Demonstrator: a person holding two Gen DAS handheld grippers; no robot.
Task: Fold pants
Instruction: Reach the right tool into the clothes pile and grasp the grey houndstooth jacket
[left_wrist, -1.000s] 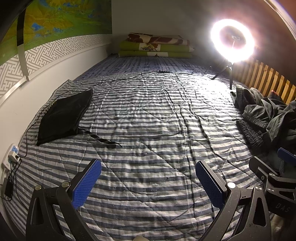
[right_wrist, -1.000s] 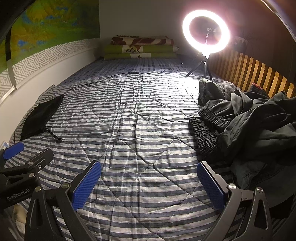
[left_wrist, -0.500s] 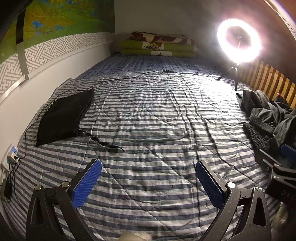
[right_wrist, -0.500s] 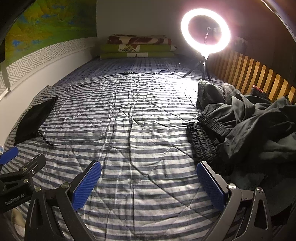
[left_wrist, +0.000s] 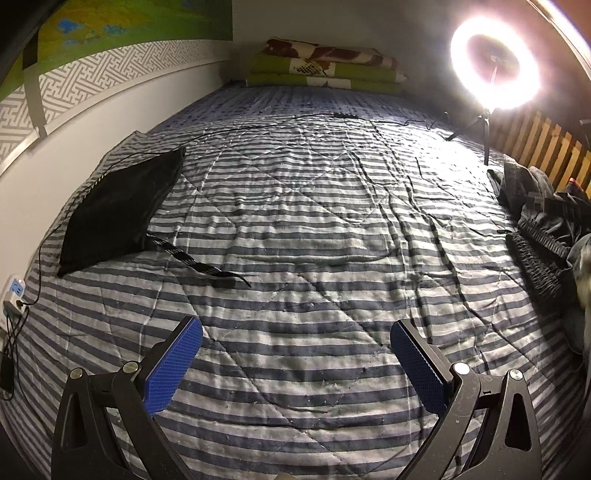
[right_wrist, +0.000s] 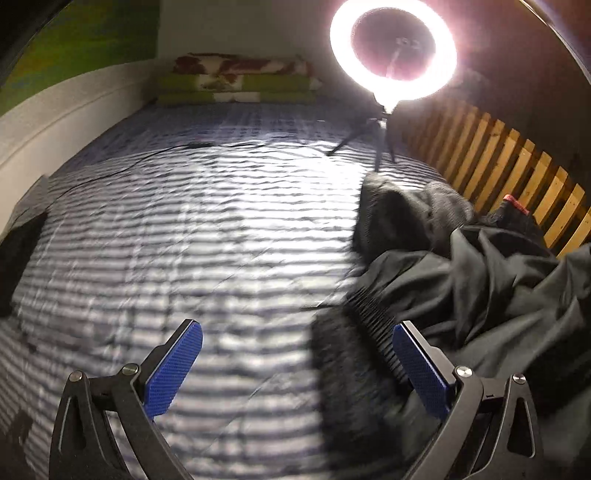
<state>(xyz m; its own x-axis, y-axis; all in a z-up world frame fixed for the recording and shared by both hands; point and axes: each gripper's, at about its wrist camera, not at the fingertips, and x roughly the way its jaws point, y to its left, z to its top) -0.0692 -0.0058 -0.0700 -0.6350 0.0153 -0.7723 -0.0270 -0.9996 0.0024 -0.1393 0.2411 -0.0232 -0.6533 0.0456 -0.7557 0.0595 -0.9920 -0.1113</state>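
A heap of dark crumpled pants (right_wrist: 480, 280) lies at the right side of the striped bed, its ribbed elastic waistband (right_wrist: 369, 314) facing me. In the left wrist view the same heap (left_wrist: 546, 229) sits at the far right edge. My right gripper (right_wrist: 297, 363) is open, low over the quilt, its right pad (right_wrist: 421, 369) close beside the waistband, nothing between the fingers. My left gripper (left_wrist: 295, 363) is open over bare striped quilt (left_wrist: 295, 221), holding nothing. A folded black garment (left_wrist: 118, 210) with a loose strap (left_wrist: 195, 262) lies near the left wall.
A lit ring light (left_wrist: 495, 70) on a tripod stands at the far right, its cable (left_wrist: 295, 122) running across the bed. Folded green blankets (left_wrist: 325, 70) are stacked at the head. Wooden slats (right_wrist: 509, 166) bound the right side; a wall socket (left_wrist: 13, 295) is at left.
The right gripper has swung right and forward toward the pants heap, its view now blurred. The left gripper shifted slightly left; the right gripper is gone from its view.
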